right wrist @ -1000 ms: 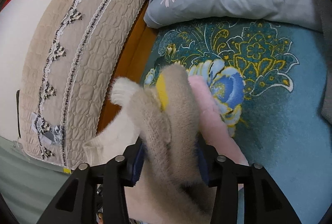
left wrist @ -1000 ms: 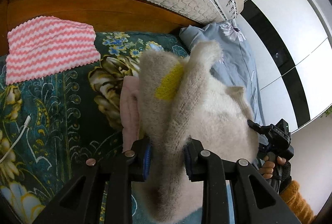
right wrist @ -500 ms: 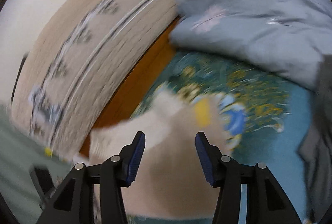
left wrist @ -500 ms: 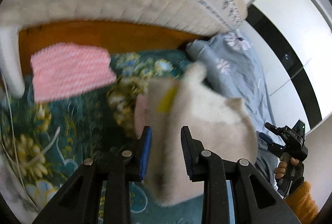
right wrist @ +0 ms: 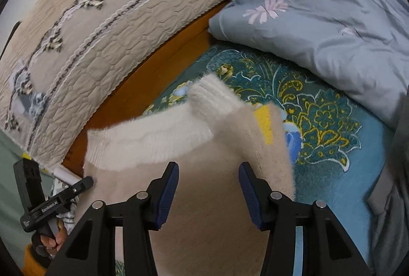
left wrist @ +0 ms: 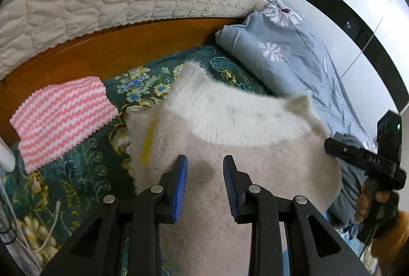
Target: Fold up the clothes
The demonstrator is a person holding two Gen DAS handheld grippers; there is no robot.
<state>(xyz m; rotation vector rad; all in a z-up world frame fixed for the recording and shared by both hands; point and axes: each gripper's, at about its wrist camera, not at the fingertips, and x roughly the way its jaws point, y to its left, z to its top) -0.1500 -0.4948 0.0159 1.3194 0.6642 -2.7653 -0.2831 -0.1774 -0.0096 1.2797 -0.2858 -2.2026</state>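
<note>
Since the cream sweater lies loose on the green flowered bedspread, folded into a bundle with one cuffed sleeve crossed over its upper edge, we judge the main risk to be the fold springing open: the knit looks thick and fluffy, and nothing pins it down. If we reach in carelessly, a finger could catch the sleeve and drag it off the body, or shove the whole bundle toward the grey quilt or the pink striped cloth lying just beside it.

Our left gripper hangs above the near part of the sweater with its blue-padded fingers parted and nothing between them; whether the tips brush the wool we cannot tell. Our right gripper is spread wider, also empty, over the near part of the sweater from the other side. Neither one grips any fabric.
</note>
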